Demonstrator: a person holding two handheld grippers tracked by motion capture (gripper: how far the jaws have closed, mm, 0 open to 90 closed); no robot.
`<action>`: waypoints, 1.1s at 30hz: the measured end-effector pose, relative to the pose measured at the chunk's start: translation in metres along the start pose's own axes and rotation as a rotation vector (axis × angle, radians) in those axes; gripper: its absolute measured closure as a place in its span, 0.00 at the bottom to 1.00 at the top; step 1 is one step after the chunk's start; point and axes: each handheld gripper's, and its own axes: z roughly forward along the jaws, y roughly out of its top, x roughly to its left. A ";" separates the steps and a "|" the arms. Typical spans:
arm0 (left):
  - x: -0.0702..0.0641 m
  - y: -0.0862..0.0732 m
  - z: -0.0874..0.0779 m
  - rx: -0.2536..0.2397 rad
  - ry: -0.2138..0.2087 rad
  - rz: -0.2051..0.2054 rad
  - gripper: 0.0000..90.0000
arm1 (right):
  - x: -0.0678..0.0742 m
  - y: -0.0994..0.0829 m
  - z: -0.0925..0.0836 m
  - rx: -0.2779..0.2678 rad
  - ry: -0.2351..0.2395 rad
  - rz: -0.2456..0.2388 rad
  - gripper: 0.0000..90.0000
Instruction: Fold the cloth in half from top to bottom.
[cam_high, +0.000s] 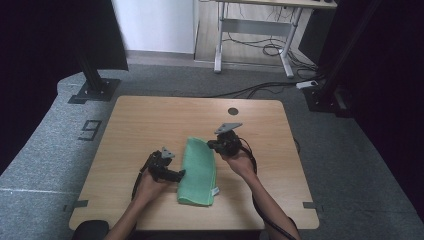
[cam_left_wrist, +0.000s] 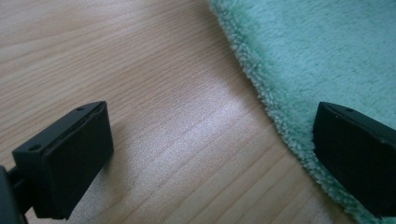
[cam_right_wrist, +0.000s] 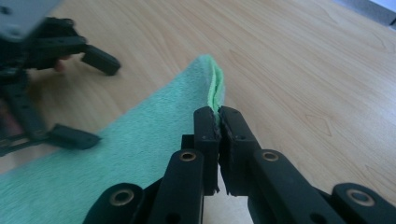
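the right gripper (cam_right_wrist: 218, 122) is pinching the far right edge of the green towel (cam_high: 199, 170), jaws nearly closed on it. the left gripper (cam_left_wrist: 212, 154) is holding wide open, straddling the towel's left edge, gripping nothing. the folded towel is lying mid-table (cam_high: 150, 120).

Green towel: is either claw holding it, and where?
The right claw pinches the green towel by its edge. The left claw is open, holding nothing.

1 green cloth (cam_high: 197, 171) (folded, perhaps in 2 layers), 2 grippers: left gripper (cam_high: 181, 174), right gripper (cam_high: 210, 144), 1 table (cam_high: 150, 120).
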 end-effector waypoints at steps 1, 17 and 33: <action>0.000 0.000 0.000 0.000 0.002 -0.001 0.00 | 0.002 0.000 -0.003 -0.005 0.005 -0.005 0.95; -0.001 0.000 0.000 0.000 0.009 -0.010 0.00 | 0.040 -0.018 -0.039 -0.047 0.089 -0.058 0.95; -0.001 0.000 0.000 -0.002 0.011 -0.014 0.00 | 0.065 -0.062 -0.057 -0.055 0.174 -0.026 0.95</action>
